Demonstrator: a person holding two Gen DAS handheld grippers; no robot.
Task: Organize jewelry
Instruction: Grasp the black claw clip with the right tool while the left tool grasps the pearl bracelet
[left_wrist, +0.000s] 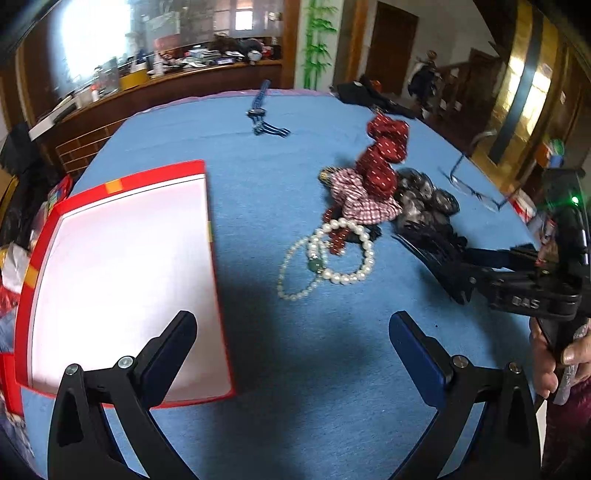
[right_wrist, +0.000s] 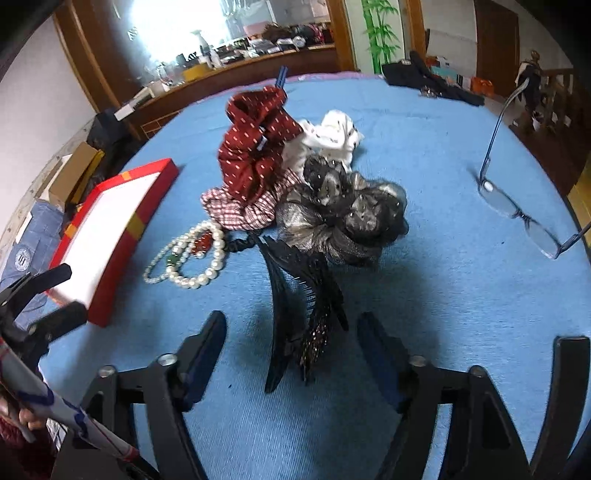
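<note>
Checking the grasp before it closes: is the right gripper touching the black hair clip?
Apart. In the right wrist view, the right gripper straddles the black hair clip, blue cloth visible on both sides.

Occlusions and cutoffs, both wrist views

Red bead string (right_wrist: 201, 245) mostly buried under pearl necklace (right_wrist: 192, 254); black hair clip (right_wrist: 295, 295) top tucked under grey scrunchie (right_wrist: 343, 210); glasses (right_wrist: 517, 210) arm clipped at right edge; red box (left_wrist: 122, 273) corner behind left gripper finger.

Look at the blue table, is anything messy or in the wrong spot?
Yes. The pearl necklace, scrunchies and black hair clip lie tangled in one heap, while the red box beside them holds nothing. Eyeglasses sit off alone, one arm sticking up.
</note>
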